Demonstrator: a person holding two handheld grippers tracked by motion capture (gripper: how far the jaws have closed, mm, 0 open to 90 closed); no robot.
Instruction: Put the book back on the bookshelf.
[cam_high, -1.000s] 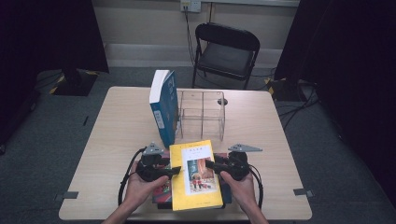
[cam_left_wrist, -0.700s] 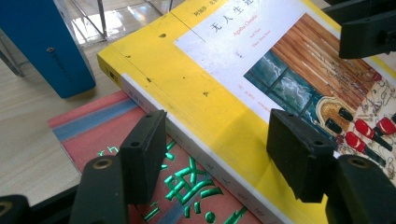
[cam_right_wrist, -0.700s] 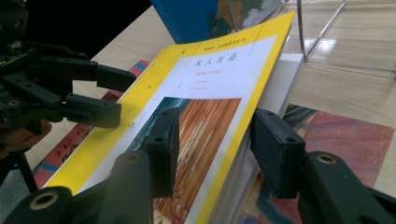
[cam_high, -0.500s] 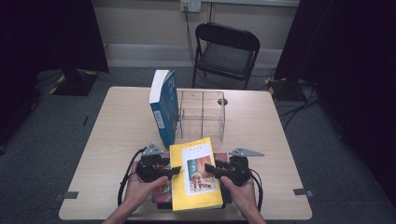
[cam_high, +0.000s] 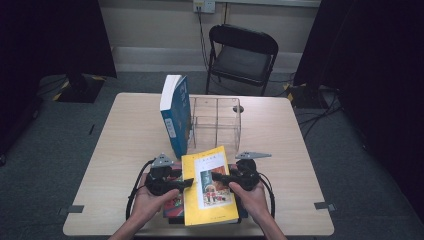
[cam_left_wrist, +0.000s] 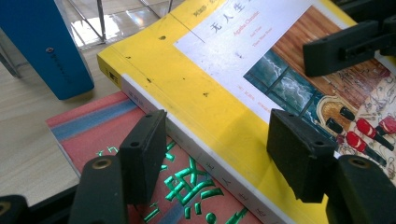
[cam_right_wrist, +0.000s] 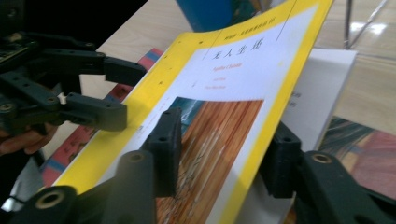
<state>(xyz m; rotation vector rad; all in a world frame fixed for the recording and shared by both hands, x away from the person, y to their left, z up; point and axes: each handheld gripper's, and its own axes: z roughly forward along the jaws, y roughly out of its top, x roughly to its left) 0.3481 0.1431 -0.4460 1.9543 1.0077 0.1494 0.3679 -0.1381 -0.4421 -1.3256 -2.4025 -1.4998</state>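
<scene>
A yellow paperback (cam_high: 210, 200) lies on top of a stack near the table's front edge, over a red book (cam_left_wrist: 93, 130). My left gripper (cam_high: 187, 182) comes in from the left. Its jaws (cam_left_wrist: 217, 140) stand apart astride the book's spine edge, one beside the spine on the red book, the other over the yellow cover. My right gripper (cam_high: 216, 176) reaches in from the right. Its jaws (cam_right_wrist: 224, 140) have just been closing, with the lifted, bowed front cover (cam_right_wrist: 233, 60) between them and white pages (cam_right_wrist: 327, 93) below. The pads do not visibly squeeze it.
A blue book (cam_high: 176, 115) stands upright against the left side of a clear acrylic holder (cam_high: 216, 120) mid-table. Bare tabletop (cam_high: 125, 150) stretches left and right of the stack. A black chair (cam_high: 242, 55) stands beyond the far edge.
My right gripper has edged slightly toward the yellow book. The left gripper and the books are where they were.
</scene>
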